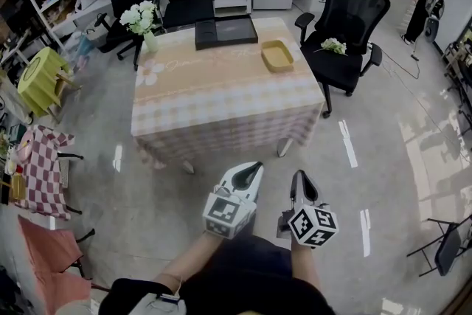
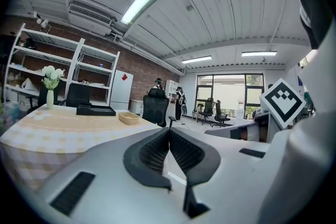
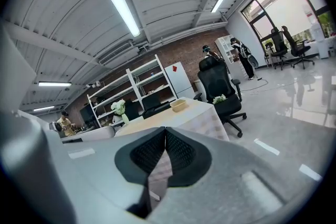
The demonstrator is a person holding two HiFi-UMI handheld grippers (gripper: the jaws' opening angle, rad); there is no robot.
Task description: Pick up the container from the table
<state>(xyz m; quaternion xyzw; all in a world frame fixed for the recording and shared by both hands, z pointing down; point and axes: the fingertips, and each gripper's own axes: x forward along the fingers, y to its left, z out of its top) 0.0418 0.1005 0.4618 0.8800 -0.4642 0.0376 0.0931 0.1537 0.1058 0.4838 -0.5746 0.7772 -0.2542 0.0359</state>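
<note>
Grippers hang low over the floor, short of the table's (image 1: 221,96) near edge, the left gripper (image 1: 254,168) and the right gripper (image 1: 301,178) each with jaws pressed together on nothing. The tan container (image 1: 277,56) sits untouched near the table's far right corner, beside a black tray (image 1: 226,32). The approach step appears barely begun; next, one gripper likely must reach that corner and part its jaws around the container's rim.
</note>
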